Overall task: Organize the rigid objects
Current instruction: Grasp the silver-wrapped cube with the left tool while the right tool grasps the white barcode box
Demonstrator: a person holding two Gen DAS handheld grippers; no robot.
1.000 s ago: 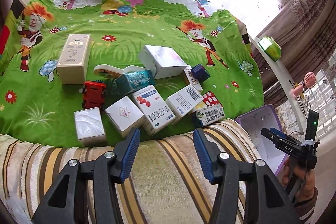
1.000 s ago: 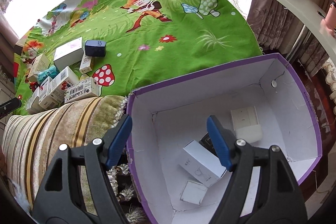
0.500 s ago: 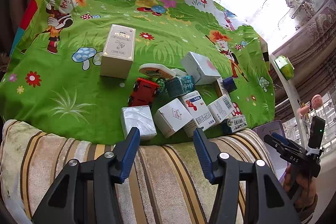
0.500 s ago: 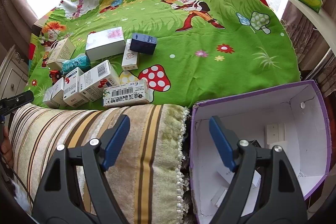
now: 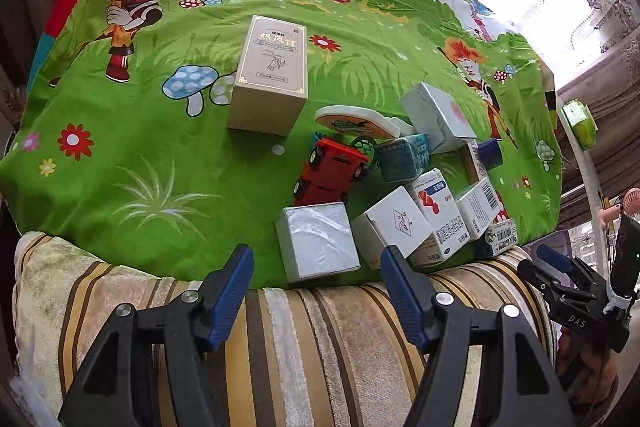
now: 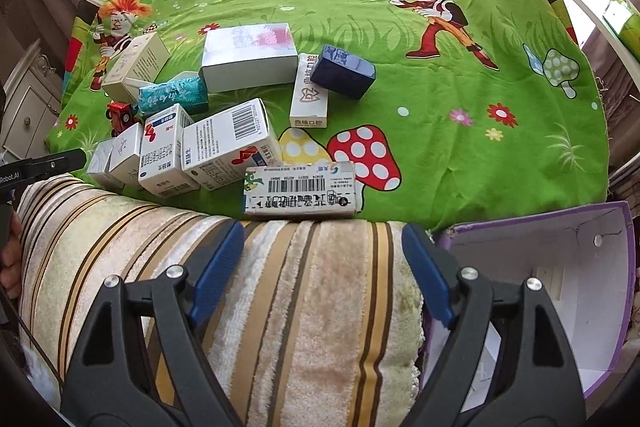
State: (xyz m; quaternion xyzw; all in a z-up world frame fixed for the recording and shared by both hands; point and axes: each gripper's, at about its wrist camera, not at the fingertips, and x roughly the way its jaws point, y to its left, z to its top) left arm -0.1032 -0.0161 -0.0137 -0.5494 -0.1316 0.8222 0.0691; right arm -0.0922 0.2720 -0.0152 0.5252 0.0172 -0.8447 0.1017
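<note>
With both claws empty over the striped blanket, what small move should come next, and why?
Probably lower the left claw onto the silver box. Its jaws are opening with nothing between them, and that box lies nearest, right ahead at the pile's edge. The right claw is also opening and empty, beside the purple box.

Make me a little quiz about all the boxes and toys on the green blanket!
1. True or false: the red toy car lies among the boxes on the blanket.
2. What colour is the rim of the bin beside the striped cushion? A) purple B) orange C) black
3. Fill in: neither the left gripper nor the right gripper holds anything; both sets of jaws are ____.

Key: 1 true; 2 A; 3 opening (empty).
</note>
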